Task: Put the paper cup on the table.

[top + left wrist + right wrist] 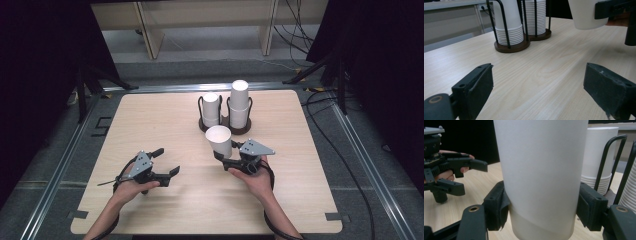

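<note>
My right gripper (223, 154) is shut on a white paper cup (219, 141) and holds it off the table, just in front of the cup rack. In the right gripper view both pads press the lower part of the cup (541, 170), which stands upright. The left gripper (166, 161) sits low over the front left of the wooden table (160, 115), open, with bare wood between its jaws (537, 82). From the left gripper view, the held cup (589, 15) hangs at the upper right.
A black wire rack on two round brown bases holds a shorter cup stack (211, 109) and a taller cup stack (239, 102) at the table's far middle. Cables and a shelf frame lie on the floor beyond the table.
</note>
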A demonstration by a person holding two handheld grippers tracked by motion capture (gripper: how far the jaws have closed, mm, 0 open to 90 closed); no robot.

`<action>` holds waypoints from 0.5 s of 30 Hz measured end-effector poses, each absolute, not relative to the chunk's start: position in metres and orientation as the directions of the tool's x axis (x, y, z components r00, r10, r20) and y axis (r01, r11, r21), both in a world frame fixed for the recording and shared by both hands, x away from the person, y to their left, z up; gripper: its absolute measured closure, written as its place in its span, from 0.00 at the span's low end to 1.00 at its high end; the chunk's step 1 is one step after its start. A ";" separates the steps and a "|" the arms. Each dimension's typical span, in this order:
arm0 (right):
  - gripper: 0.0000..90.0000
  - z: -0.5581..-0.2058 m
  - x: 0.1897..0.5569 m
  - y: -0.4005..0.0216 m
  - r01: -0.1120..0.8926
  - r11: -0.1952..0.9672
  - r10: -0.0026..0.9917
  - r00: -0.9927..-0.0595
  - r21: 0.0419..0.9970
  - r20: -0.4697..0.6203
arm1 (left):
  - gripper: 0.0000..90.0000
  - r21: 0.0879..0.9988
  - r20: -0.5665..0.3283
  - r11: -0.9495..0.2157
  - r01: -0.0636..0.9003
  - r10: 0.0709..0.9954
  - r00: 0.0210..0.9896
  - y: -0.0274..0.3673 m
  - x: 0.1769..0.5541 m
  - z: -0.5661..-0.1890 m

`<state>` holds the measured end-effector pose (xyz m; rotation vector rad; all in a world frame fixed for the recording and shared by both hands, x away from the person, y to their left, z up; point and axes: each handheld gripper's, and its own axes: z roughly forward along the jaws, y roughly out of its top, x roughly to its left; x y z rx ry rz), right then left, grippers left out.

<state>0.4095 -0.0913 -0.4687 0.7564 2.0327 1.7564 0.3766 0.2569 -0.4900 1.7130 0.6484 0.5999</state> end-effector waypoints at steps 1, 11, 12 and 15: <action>0.38 -0.469 0.409 -0.091 0.199 0.094 0.599 -0.794 0.976 0.104 | 0.10 0.976 0.040 -0.180 0.125 0.707 0.706 0.258 0.377 -0.490; 0.38 -0.474 0.412 -0.087 0.191 0.104 0.593 -0.800 0.976 0.093 | 0.09 0.985 -0.014 -0.110 0.133 0.719 0.695 0.250 0.381 -0.488; 0.38 -0.474 0.411 -0.087 0.181 0.105 0.601 -0.795 0.978 0.082 | 0.09 0.985 -0.014 -0.110 0.133 0.719 0.695 0.250 0.381 -0.488; 0.38 -0.475 0.410 -0.085 0.199 0.101 0.596 -0.797 0.975 0.102 | 0.09 0.982 -0.064 -0.077 0.171 0.718 0.693 0.247 0.382 -0.483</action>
